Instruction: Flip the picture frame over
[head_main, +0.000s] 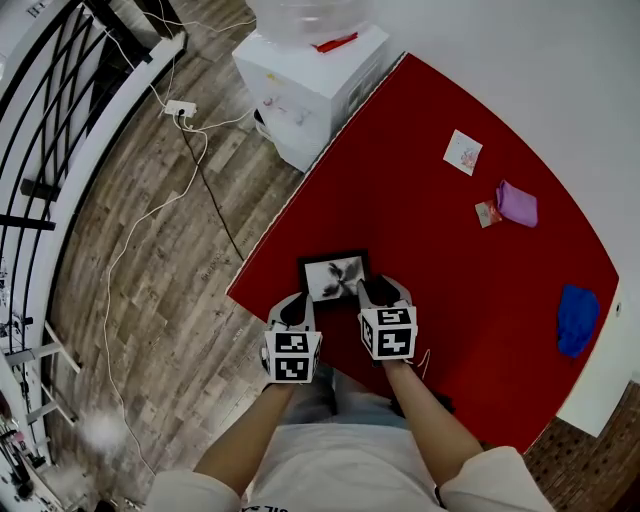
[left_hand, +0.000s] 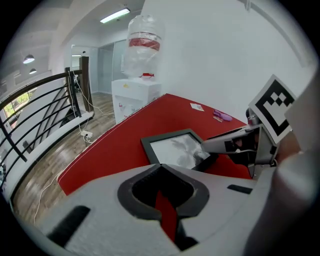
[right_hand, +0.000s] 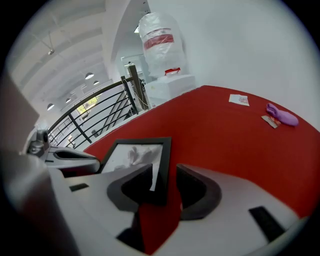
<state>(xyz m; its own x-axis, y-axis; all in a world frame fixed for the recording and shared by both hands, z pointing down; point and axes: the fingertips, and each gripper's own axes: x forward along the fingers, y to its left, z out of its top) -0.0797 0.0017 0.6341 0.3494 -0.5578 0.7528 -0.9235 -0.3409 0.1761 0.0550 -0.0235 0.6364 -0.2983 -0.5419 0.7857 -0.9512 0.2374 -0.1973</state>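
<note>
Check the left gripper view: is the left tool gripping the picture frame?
No, the left tool has its jaws shut together on nothing, and the picture frame sits just beyond their tips.

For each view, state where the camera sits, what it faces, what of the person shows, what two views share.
Head view: on head, steeply down at picture frame, red table; forearms, left gripper, right gripper.
Left gripper view: on left gripper, over shut jaws towards frame; right gripper shows.
Right gripper view: on right gripper, open jaws astride frame's edge; left gripper shows.
Shared: water dispenser.
</note>
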